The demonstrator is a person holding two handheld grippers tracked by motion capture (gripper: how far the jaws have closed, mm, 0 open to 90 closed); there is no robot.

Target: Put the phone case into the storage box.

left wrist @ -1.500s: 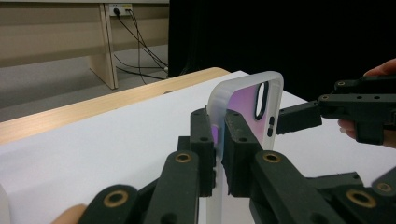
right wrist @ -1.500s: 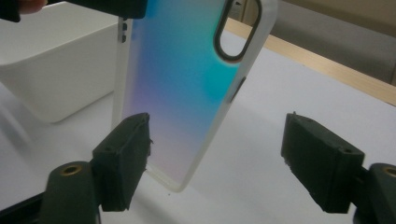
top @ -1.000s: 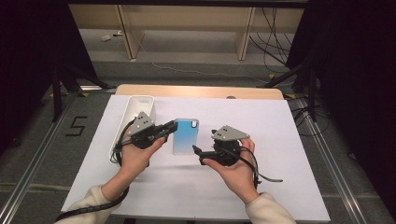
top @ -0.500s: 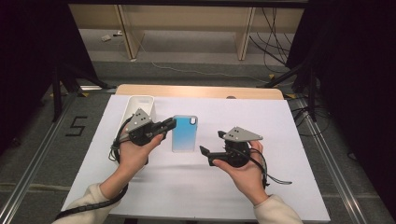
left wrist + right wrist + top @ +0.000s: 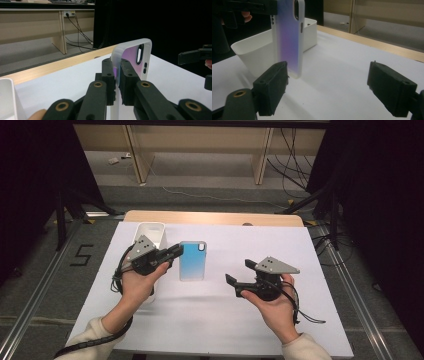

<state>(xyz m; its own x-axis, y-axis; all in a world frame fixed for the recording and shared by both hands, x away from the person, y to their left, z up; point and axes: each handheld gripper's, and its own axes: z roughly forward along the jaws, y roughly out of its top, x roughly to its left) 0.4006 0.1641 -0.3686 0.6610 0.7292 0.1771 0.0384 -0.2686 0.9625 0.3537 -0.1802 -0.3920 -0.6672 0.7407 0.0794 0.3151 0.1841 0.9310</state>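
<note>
Your left gripper [image 5: 176, 252] is clamped on the edge of the phone case [image 5: 192, 260], holding it just right of the white bin [image 5: 150, 231]. Your right gripper [image 5: 239, 278] stands wide and empty, well right of the bin, over the table [image 5: 210, 320].

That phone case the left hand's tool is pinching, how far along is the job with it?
Done so far: the left gripper has clamped one edge of the phone case and holds it off the white sheet. In hand: carrying it, with the right gripper open and apart from it. Left, probably: setting it somewhere, perhaps the white bin beside it, which looks empty.
</note>
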